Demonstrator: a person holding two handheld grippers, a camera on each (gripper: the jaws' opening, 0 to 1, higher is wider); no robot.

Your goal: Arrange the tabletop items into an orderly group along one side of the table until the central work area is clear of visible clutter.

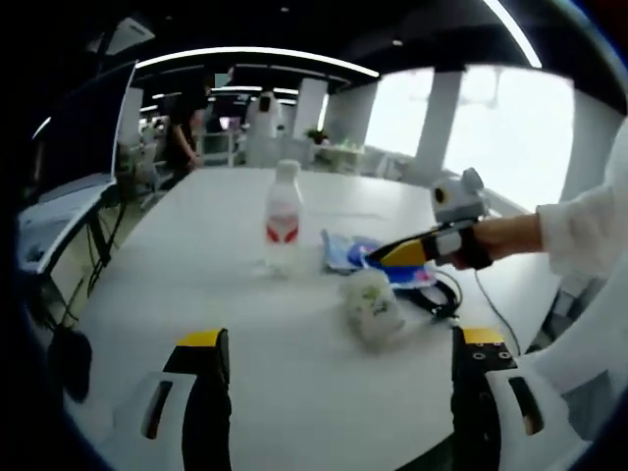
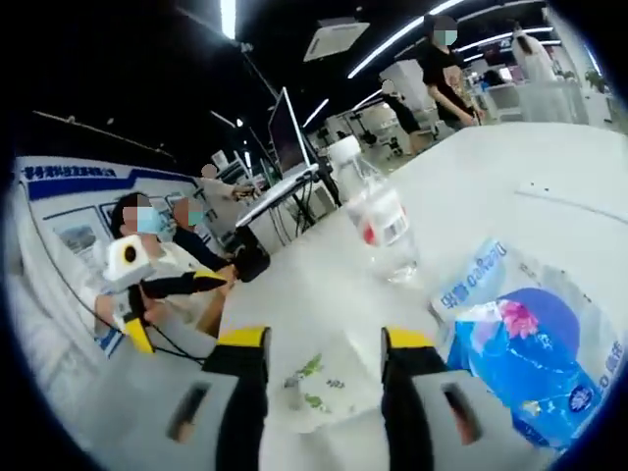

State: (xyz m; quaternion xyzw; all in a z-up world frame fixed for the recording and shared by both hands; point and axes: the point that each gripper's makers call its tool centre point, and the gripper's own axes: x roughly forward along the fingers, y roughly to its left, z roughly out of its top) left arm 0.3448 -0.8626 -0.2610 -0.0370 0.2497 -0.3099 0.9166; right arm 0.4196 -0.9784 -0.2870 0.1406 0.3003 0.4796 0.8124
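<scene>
Mid-counter (image 1: pixel 196 265), a small jar (image 2: pixel 319 378) is framed between the spread jaws of the right gripper (image 2: pixel 324 358), beside the bottle (image 1: pixel 283 218) and blue packet (image 2: pixel 535 358), while the left gripper (image 1: pixel 339 353) is held open.

Your left gripper (image 1: pixel 334 378) hangs over the near edge of the table (image 1: pixel 196 265) with its jaws wide apart, and bare white top lies in front of it. You can slide straight ahead for a bit. Then a small white pot (image 1: pixel 373 306) lies on its side in the way. Behind it stands a tall bottle (image 1: pixel 283 218), with a blue packet (image 1: pixel 348 250) just beside it toward the right edge. Your right gripper (image 2: pixel 324 358) comes in from that edge, jaws apart on each side of the pot. A black cable (image 1: pixel 442 294) lies near there too. The left side and far end of the table are open.
</scene>
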